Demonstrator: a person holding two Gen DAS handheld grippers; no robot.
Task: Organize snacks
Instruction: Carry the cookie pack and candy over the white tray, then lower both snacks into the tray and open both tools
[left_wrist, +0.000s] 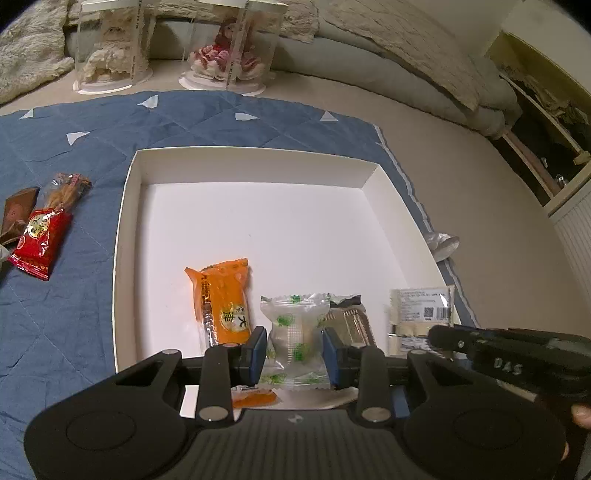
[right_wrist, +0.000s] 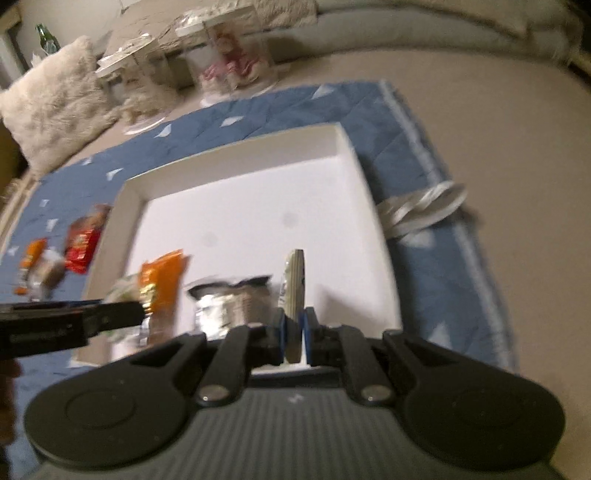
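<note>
Left claw (left_wrist: 293, 349) is clamped on a clear wrapped snack with green print (left_wrist: 295, 343), pads pressing its two sides, held low over the near edge of the white box (left_wrist: 255, 155). Right claw (right_wrist: 294, 334) is nearly closed on a thin flat packet (right_wrist: 294, 291), gripped edge-on so it stands upright between the pads. Both look carried in for a drop along the near row, where an orange packet (left_wrist: 223, 299), a dark foil packet (left_wrist: 349, 321) and a white labelled packet (left_wrist: 421, 314) already lie side by side. Most of the box floor is bare, so room to place is no issue.

The two claws sit close together; the right one reaches into the left view at lower right, so they could bump on release. Still outside on the blue quilt (left_wrist: 74, 325): a red packet (left_wrist: 38, 238), a clear packet with orange sticks (left_wrist: 66, 190), a brown one (left_wrist: 16, 218). Crumpled silver wrapper (right_wrist: 424, 206) lies beside the box's right wall. Two clear display cases (left_wrist: 236, 48) stand far back, out of the way. Right view is blurred.
</note>
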